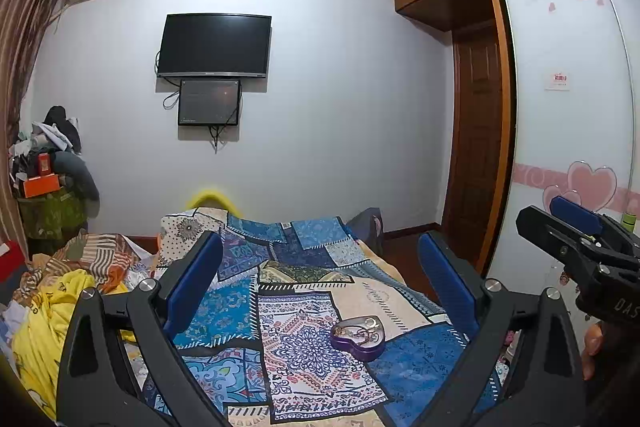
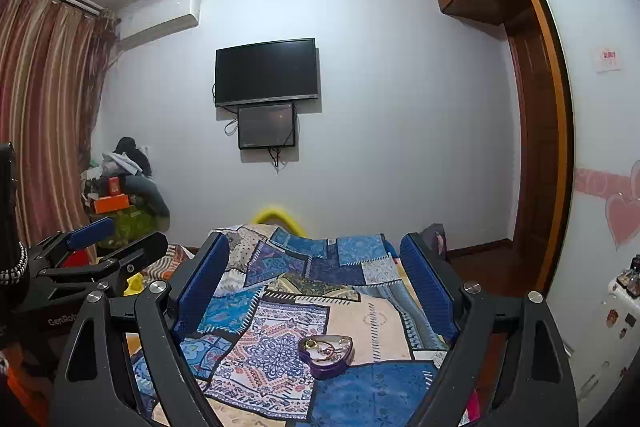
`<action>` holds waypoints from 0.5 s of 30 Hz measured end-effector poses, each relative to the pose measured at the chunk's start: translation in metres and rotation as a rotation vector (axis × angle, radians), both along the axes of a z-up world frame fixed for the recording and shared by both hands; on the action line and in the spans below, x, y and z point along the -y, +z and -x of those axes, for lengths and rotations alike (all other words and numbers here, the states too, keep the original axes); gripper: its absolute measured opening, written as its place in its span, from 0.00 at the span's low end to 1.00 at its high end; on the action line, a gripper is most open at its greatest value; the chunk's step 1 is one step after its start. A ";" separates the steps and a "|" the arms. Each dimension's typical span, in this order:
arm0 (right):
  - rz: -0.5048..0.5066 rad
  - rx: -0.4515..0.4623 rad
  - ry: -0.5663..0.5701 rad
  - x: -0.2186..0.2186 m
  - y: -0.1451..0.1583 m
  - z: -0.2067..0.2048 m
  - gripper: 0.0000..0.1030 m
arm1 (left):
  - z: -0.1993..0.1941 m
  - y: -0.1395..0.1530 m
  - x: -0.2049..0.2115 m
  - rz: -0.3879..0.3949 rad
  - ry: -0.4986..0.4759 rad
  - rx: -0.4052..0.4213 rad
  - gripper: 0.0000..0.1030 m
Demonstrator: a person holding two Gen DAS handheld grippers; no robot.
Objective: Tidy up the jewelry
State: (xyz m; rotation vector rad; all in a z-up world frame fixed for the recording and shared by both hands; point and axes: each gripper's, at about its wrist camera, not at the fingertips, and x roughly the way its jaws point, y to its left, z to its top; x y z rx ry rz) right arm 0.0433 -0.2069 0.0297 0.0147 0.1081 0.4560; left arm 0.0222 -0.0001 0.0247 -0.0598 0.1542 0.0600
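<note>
A purple heart-shaped jewelry box [image 1: 359, 336] sits open on the patchwork bedspread [image 1: 296, 291], with gold and silver jewelry pieces inside. It also shows in the right wrist view [image 2: 327, 350]. My left gripper [image 1: 320, 267] is open and empty, held above the bed, the box low between its blue pads. My right gripper [image 2: 316, 269] is open and empty too, with the box below and between its fingers. The right gripper also shows at the right of the left wrist view [image 1: 576, 227], and the left gripper at the left of the right wrist view [image 2: 108, 239].
A pile of clothes, with a yellow garment [image 1: 48, 323], lies on the bed's left side. A TV [image 1: 215, 45] hangs on the far wall. A cluttered stand [image 1: 48, 171] is at the left, curtains [image 2: 44, 107] beyond, and a wardrobe [image 1: 568, 107] and door [image 1: 476, 147] at the right.
</note>
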 end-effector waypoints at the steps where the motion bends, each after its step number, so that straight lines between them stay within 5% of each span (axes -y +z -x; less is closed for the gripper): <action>1: 0.001 -0.002 -0.001 0.000 0.000 0.000 0.83 | 0.000 0.000 0.000 -0.001 0.001 -0.001 0.96; 15: 0.002 -0.010 -0.002 0.003 0.001 0.000 0.83 | -0.003 -0.001 0.002 -0.001 -0.001 -0.007 0.96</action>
